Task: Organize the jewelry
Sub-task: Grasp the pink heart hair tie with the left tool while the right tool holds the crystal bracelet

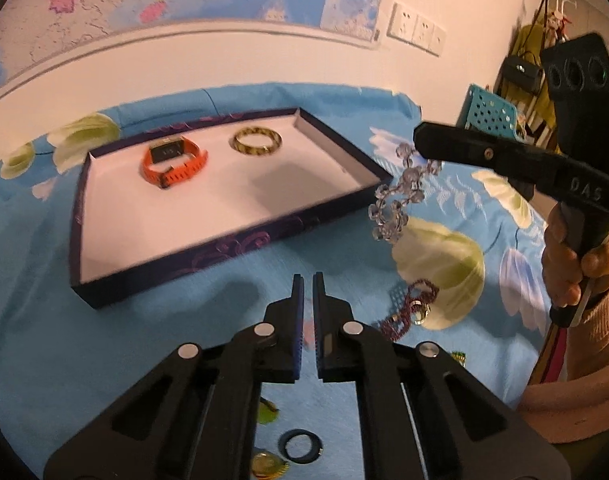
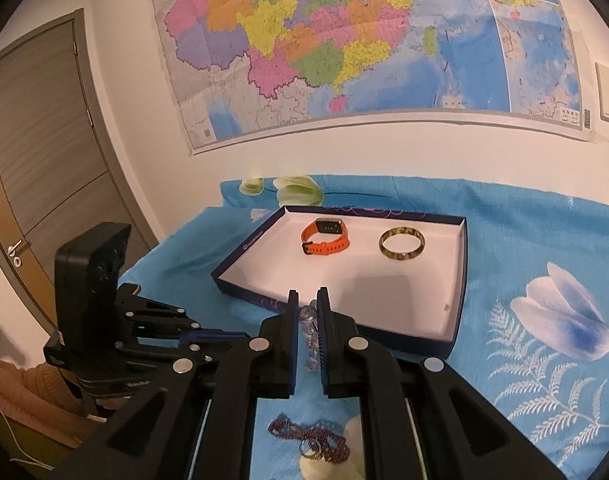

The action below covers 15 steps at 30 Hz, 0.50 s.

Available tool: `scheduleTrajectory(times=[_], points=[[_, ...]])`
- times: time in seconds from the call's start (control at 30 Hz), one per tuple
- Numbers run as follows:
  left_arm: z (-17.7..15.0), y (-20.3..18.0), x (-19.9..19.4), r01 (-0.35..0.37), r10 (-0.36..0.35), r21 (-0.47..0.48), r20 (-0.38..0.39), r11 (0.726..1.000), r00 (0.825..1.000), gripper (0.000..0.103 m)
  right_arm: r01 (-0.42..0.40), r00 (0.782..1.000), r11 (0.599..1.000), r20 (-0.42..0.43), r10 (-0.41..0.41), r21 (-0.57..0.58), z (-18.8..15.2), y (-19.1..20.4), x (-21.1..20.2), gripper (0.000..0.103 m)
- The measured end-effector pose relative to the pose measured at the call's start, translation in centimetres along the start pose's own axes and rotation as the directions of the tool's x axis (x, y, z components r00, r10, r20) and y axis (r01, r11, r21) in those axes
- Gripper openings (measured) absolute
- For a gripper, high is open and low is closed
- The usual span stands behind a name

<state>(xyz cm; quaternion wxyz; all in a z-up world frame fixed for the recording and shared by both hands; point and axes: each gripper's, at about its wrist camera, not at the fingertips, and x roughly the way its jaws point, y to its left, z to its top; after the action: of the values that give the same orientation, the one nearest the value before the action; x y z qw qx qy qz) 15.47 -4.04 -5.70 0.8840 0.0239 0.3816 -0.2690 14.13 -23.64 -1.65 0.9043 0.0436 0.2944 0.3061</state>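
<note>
**A:** What's nearest?

**B:** My left tool (image 1: pixel 308 280) is clenched on nothing, over the surface's (image 1: pixel 116 344) near edge. My right tool (image 2: pixel 307 300) grasps the crystal bracelet (image 1: pixel 400 192), dangling beside the tray's (image 1: pixel 232 242) right corner.

**A:** Risk?

**B:** I reckon the loose loop could snag the tray wall, or swing and land outside. Farther in, it might knock the bangle (image 1: pixel 257 141) or the orange watch (image 1: pixel 172 162).
</note>
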Motion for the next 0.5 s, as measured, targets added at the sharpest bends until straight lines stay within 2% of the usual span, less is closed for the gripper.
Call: scheduleTrajectory(times=[0.13, 0.3, 0.5], points=[[0.3, 0.7, -0.5, -0.001, 0.001, -0.007, 0.010, 1.000, 1.000, 0.006, -0.004, 1.000, 1.000, 0.005, 0.004, -0.002, 0.5, 0.0, 0.3, 0.007], [-0.8, 0.4, -0.1, -0.010, 0.010, 0.024, -0.015, 1.000, 1.000, 0.038, -0.010, 1.000, 1.000, -0.004, 0.010, 0.005, 0.2, -0.1, 0.6, 0.007], [-2.1, 0.7, 0.3, -0.013, 0.015, 0.032, -0.048, 0.999, 0.999, 0.048, -0.016, 1.000, 1.000, -0.016, 0.016, 0.013, -0.1, -0.3, 1.0, 0.007]])
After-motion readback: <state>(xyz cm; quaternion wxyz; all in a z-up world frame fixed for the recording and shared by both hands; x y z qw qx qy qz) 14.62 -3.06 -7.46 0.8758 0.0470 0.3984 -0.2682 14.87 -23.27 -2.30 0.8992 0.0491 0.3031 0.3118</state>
